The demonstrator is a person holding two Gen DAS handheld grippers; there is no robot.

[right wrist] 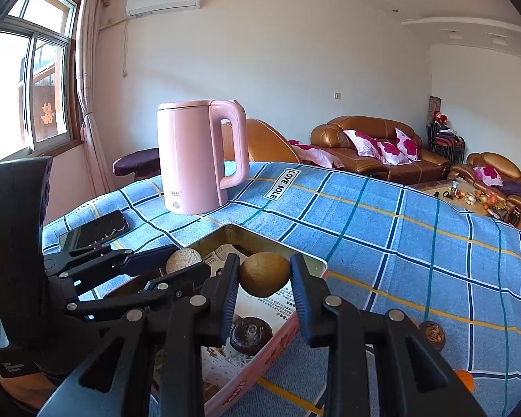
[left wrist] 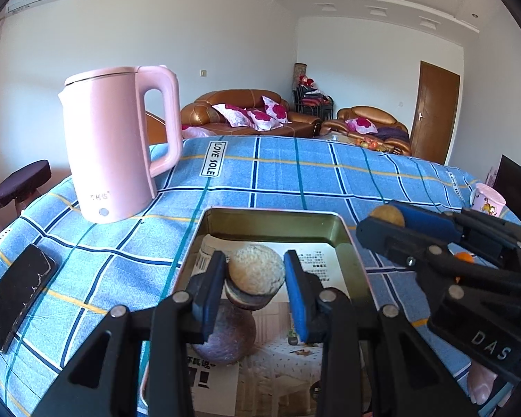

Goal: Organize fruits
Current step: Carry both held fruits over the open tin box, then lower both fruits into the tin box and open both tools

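Note:
My left gripper [left wrist: 255, 278] is shut on a tan round fruit [left wrist: 255, 271] with a dark underside, held over the open tin tray [left wrist: 271, 213]. Below it, a purplish-brown fruit [left wrist: 224, 337] lies on the tray's paper lining. My right gripper [right wrist: 264, 278] is shut on a brown kiwi [right wrist: 264, 274] above the tray's far corner [right wrist: 278, 243]. A dark brown fruit [right wrist: 250, 333] rests inside the tray. The left gripper [right wrist: 183, 264] and its tan fruit [right wrist: 183, 260] show at the left of the right wrist view. A dark fruit [right wrist: 432, 334] and an orange fruit [right wrist: 463, 380] lie on the cloth to the right.
A pink kettle [left wrist: 118, 142] stands behind the tray on the blue checked tablecloth [left wrist: 295, 173]. A black phone [left wrist: 17, 292] lies near the left edge, and a pink mug [left wrist: 486, 201] sits far right. Sofas and a stool [left wrist: 21, 180] stand beyond the table.

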